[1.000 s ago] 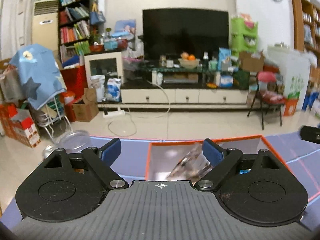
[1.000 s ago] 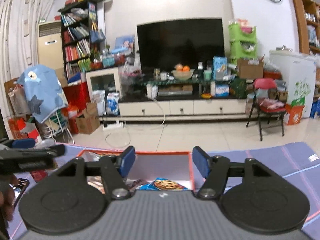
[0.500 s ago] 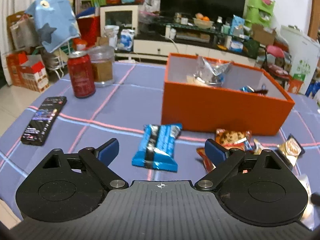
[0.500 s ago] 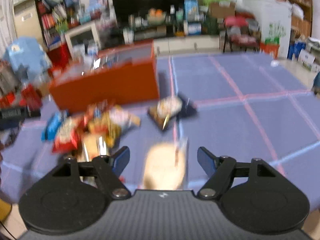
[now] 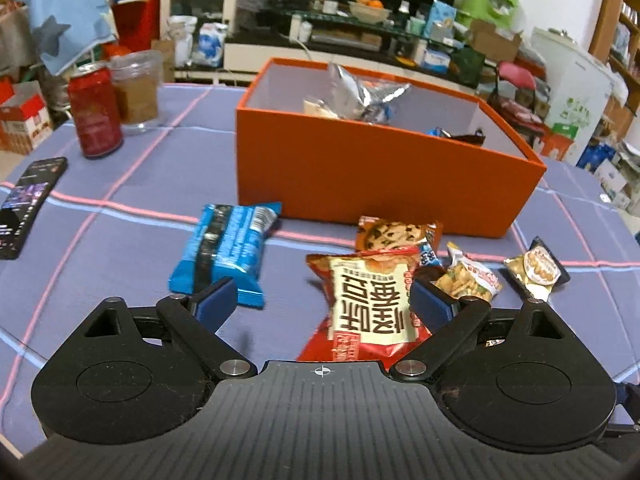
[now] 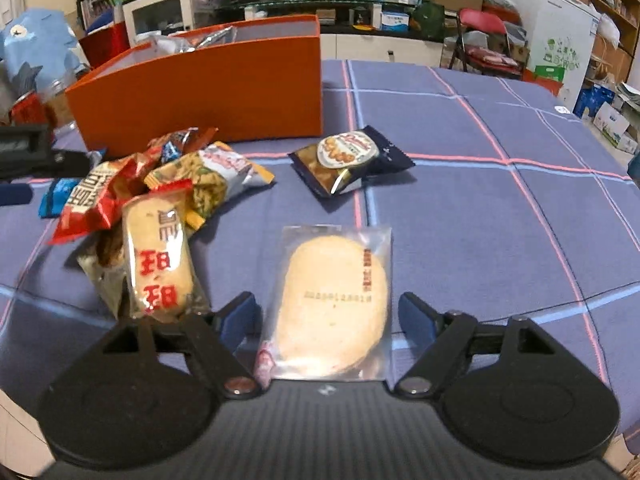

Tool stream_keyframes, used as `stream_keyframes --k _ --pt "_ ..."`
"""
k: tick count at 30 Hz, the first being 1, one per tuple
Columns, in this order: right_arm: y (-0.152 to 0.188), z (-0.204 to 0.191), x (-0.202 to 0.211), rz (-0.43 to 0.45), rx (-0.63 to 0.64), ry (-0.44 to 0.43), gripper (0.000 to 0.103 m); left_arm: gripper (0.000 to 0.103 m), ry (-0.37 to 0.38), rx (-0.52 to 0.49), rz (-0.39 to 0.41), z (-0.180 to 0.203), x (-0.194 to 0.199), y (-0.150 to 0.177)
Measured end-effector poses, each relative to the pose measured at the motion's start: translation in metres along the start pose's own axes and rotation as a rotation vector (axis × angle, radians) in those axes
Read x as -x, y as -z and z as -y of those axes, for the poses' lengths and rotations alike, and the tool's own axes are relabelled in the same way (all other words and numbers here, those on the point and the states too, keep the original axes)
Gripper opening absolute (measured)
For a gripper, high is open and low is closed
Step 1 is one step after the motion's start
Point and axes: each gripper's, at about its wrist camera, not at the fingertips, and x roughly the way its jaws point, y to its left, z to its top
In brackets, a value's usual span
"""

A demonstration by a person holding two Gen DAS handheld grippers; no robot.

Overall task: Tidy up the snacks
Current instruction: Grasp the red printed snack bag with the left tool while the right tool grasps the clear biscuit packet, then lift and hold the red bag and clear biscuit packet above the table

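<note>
An orange box [image 5: 380, 168] holding a few snack packs stands on the blue checked tablecloth; it also shows in the right wrist view [image 6: 200, 88]. My left gripper [image 5: 324, 304] is open just above a red-and-white snack bag [image 5: 372, 308], with a blue wafer pack [image 5: 224, 248] to its left. My right gripper [image 6: 330, 318] is open around a clear pack with a round cracker [image 6: 332, 300]. A rice-cracker pack [image 6: 158, 256], a peanut bag [image 6: 208, 180] and a dark cookie pack [image 6: 348, 160] lie nearby.
A red can [image 5: 95, 112], a plastic jar [image 5: 136, 88] and a phone [image 5: 24, 204] sit at the table's left. A chocolate-chip cookie pack [image 5: 396, 234] lies by the box. Living-room furniture stands beyond the table.
Both grippers tilted down from the room toward the table and came in low over the snacks. The left moved right over the red-and-white bag; the right closed in on the round cracker pack.
</note>
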Motion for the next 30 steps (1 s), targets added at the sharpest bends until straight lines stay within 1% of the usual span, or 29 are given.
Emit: stream_keyframes --k 3,6,9,10,11,12,13,14,15,16,17,22,24,27,30 --pt "0.000 0.001 0.000 0.003 0.003 -0.004 0.082 0.091 0.006 -0.007 -0.026 0.007 -0.008 0.000" --pt "-0.001 0.000 -0.002 -0.003 0.010 -0.007 0.082 0.089 0.058 0.017 -0.067 0.007 -0.016 0.002" --pt "-0.002 0.001 -0.002 -0.016 0.016 -0.016 0.081 0.077 0.078 0.067 -0.136 0.004 -0.031 0.004" --pt "-0.002 0.001 -0.001 -0.015 0.021 -0.020 0.079 0.075 0.096 0.086 -0.154 0.003 -0.034 0.005" --pt "-0.002 0.001 0.001 -0.011 0.024 -0.024 0.073 0.075 0.103 0.089 -0.156 0.003 -0.034 0.006" --pt "-0.002 0.002 0.002 -0.005 0.027 -0.022 0.058 0.069 0.101 0.072 -0.156 0.004 -0.034 0.006" --pt "-0.003 0.004 0.003 -0.005 0.021 -0.031 0.058 0.058 0.103 0.053 -0.158 0.005 -0.033 0.006" --pt "-0.004 0.006 0.003 -0.004 0.008 -0.039 0.058 0.054 0.109 0.054 -0.156 0.004 -0.031 0.006" --pt "-0.004 0.009 0.005 0.001 -0.005 -0.056 0.057 0.044 0.115 0.061 -0.143 0.003 -0.027 0.004" --pt "-0.005 0.009 0.007 0.014 -0.006 -0.062 0.057 0.041 0.106 0.047 -0.132 0.004 -0.023 0.002" --pt "-0.006 0.008 0.012 0.041 0.003 -0.051 0.057 0.040 0.089 0.021 -0.109 0.005 -0.019 0.000" --pt "-0.012 0.001 0.033 0.158 0.063 -0.014 0.057 0.039 -0.027 -0.103 0.038 0.013 0.007 -0.006" --pt "-0.014 -0.002 0.038 0.188 0.078 -0.007 0.057 0.039 -0.057 -0.130 0.083 0.015 0.015 -0.010" --pt "-0.016 -0.007 0.043 0.214 0.099 -0.005 0.057 0.039 -0.079 -0.139 0.112 0.014 0.020 -0.016" --pt "-0.018 -0.010 0.044 0.223 0.106 -0.003 0.057 0.039 -0.090 -0.134 0.110 0.011 0.018 -0.017"
